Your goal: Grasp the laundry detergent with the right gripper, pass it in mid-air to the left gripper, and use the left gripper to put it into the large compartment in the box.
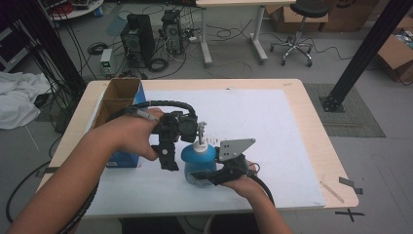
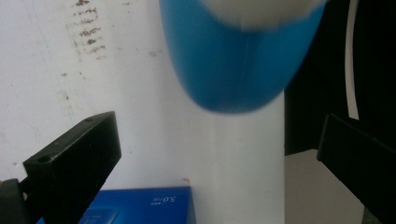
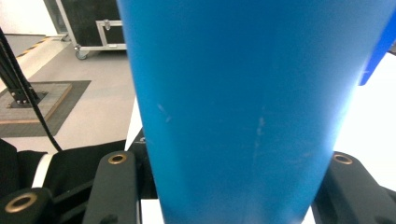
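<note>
While gripped: blue bottle, right fingers.

light wood table with a white mat over most of it; open cardboard-lined blue box at left edge.

The wooden table with a white mat stands on a grey floor. Beyond it are a black office stool on wheels, two black computer towers and brown cardboard boxes.
</note>
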Motion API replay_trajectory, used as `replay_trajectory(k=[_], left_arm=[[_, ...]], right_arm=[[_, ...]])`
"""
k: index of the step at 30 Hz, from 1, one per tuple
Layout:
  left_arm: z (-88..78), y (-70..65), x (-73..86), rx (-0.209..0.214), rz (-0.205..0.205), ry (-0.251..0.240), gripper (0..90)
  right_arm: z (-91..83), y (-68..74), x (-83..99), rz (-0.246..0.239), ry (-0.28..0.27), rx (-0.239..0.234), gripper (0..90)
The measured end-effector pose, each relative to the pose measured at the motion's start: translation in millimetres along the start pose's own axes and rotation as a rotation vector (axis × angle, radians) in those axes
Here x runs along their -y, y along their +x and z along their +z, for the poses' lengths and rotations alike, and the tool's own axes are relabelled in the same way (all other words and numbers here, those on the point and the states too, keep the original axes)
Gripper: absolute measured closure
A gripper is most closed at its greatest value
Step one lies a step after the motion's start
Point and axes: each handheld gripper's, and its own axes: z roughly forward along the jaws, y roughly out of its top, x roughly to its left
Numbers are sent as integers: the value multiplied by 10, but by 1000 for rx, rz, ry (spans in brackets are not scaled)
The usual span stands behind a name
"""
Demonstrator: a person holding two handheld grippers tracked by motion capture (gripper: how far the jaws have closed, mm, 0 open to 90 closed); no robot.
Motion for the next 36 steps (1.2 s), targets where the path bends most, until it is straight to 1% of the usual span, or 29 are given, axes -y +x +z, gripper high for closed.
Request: replay_trajectory(k=[2,4,8,9,15,18,23,32,36], left_arm=[[3,1,-7,3,1,2,1],[12,-2,-22,5,-1,2,1],[25,-6,-32,9,-2,-1,1],[39,-6,-34,15,-5,4,1],[74,-7,-45,20,-8,6,2],[92,-14,-59,20,-8,4,2],[126,-22,-80,24,-10,3,3],[172,-25,-94,5,-14,14,8],[168,-27,-92,-5,-15,11,27]], right_arm=[[22,1,-3,0,-1,-2,459],[107,0,-25,-4,0,-9,461],[164,-11,-39,-2,-8,-15,461],[205,-16,-49,3,-6,-16,461],[282,-26,-68,4,-7,-18,461],[308,-33,-81,6,-11,-19,461],[341,-33,-107,-4,-14,-20,460],[380,-32,-127,-8,-16,-20,461],[389,-28,-137,-10,-16,-22,460]])
